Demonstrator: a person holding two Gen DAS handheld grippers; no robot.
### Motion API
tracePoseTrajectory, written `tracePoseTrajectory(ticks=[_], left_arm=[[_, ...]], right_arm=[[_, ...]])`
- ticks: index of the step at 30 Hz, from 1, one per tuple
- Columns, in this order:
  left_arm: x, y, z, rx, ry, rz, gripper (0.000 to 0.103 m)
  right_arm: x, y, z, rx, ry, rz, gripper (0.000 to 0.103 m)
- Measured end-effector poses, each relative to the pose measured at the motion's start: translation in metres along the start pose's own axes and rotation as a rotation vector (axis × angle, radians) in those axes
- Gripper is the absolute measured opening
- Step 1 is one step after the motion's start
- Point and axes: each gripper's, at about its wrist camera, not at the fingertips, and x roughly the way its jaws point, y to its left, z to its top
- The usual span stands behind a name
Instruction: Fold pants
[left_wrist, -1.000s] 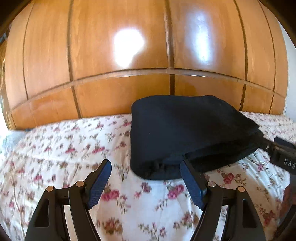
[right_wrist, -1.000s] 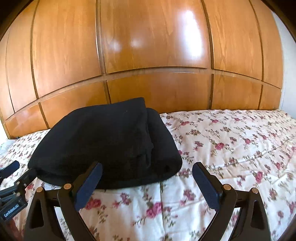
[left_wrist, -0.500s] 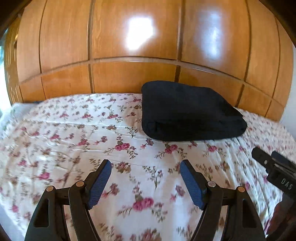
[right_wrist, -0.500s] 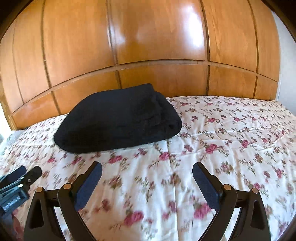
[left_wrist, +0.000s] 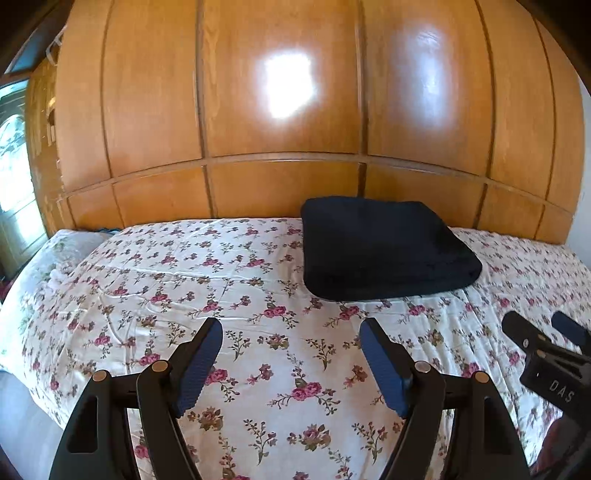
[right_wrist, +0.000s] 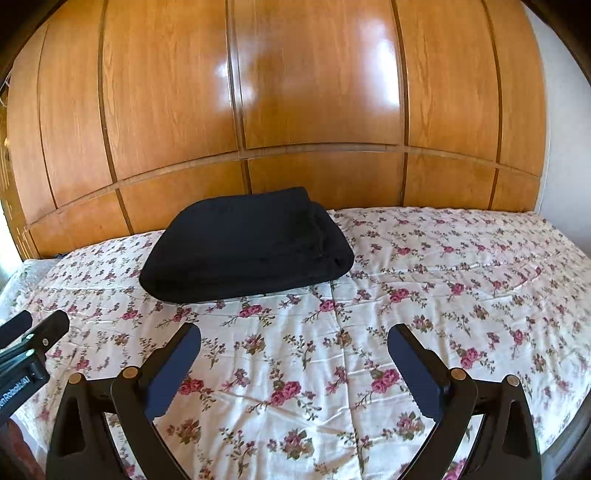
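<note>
The black pants (left_wrist: 384, 247) are seen folded into a compact stack at the far side of the floral bedspread (left_wrist: 258, 332), against the wooden headboard (left_wrist: 280, 110). The left gripper (left_wrist: 291, 362) and right gripper (right_wrist: 295, 369) are held nearer, well apart from the stack, jaws spread and empty.

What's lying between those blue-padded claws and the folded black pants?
Only bare floral bedsheet separates the open left gripper from the folded black pants; the right wrist view shows likewise.

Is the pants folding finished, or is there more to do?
It looks finished. The black pants lie as a compact folded bundle on the flowered bedspread near the wooden headboard. Left claw and right claw are open, holding nothing. Nothing obvious remains.
</note>
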Motion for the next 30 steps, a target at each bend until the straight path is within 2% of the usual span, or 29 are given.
tracePoseTrajectory(ticks=[9,30], left_arm=[[-0.007,-0.003,0.002,-0.041,0.018,-0.069,0.078],[-0.021,-0.006,0.007,-0.021,-0.017,-0.067,0.078]], right_arm=[[-0.021,0.006,0.01,-0.02,-0.06,-0.014,0.102],[-0.022,0.006,0.012,-0.013,-0.055,0.012,0.102]])
